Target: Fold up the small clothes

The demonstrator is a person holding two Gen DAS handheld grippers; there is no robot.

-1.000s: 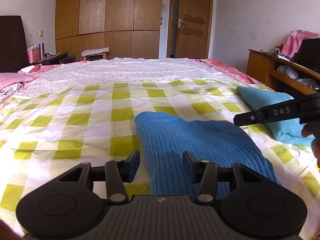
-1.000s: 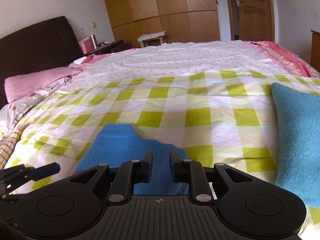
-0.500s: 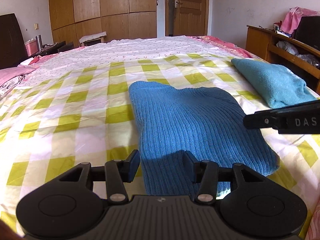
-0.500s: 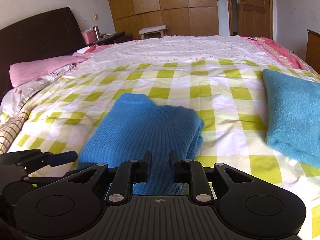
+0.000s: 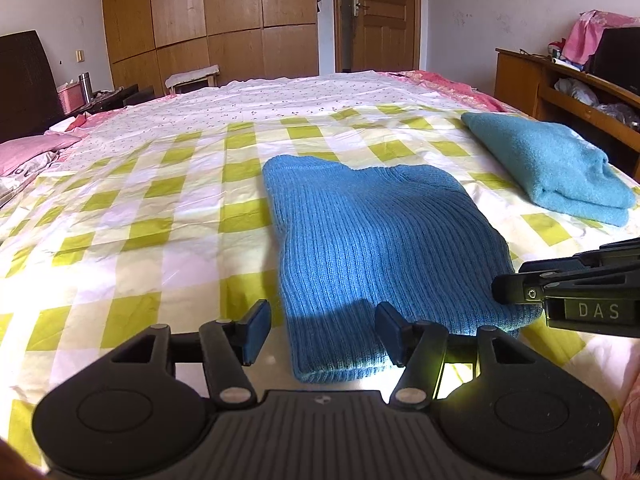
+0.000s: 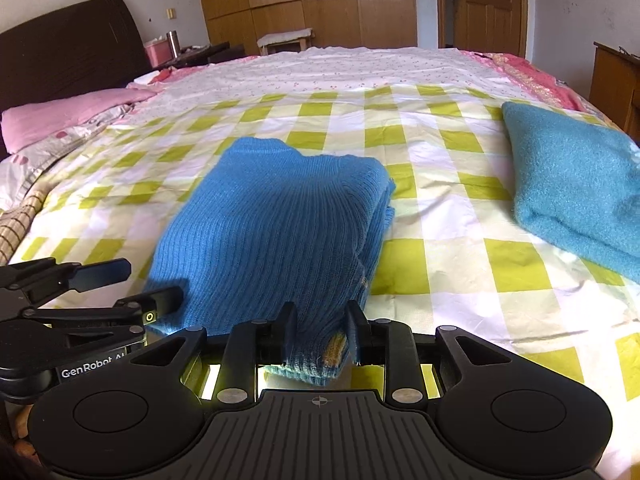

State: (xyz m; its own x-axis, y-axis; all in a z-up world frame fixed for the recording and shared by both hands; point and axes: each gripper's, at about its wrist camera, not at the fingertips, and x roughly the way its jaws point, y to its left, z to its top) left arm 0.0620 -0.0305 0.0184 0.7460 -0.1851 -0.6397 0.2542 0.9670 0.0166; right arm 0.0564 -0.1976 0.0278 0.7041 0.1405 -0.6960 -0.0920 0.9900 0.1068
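A folded blue ribbed sweater [image 5: 380,240] lies on the green-checked bedspread [image 5: 140,240]; it also shows in the right wrist view [image 6: 276,232]. My left gripper [image 5: 320,332] is open at the sweater's near left edge, its jaws wide apart and holding nothing. My right gripper [image 6: 320,332] has its jaws partly apart around the sweater's near hem, not pinching it. The right gripper shows in the left wrist view [image 5: 568,288] at the sweater's right corner. The left gripper shows in the right wrist view [image 6: 80,292].
A folded teal sweater [image 5: 552,168] lies on the bed at the right, also in the right wrist view [image 6: 576,184]. A pink pillow [image 6: 60,116] and dark headboard [image 6: 72,52] are at the left. A wooden desk [image 5: 560,92] stands right of the bed.
Both grippers have pulled back toward the near edge of the bed, so more of the sweater shows. The right gripper's jaws have opened a little.
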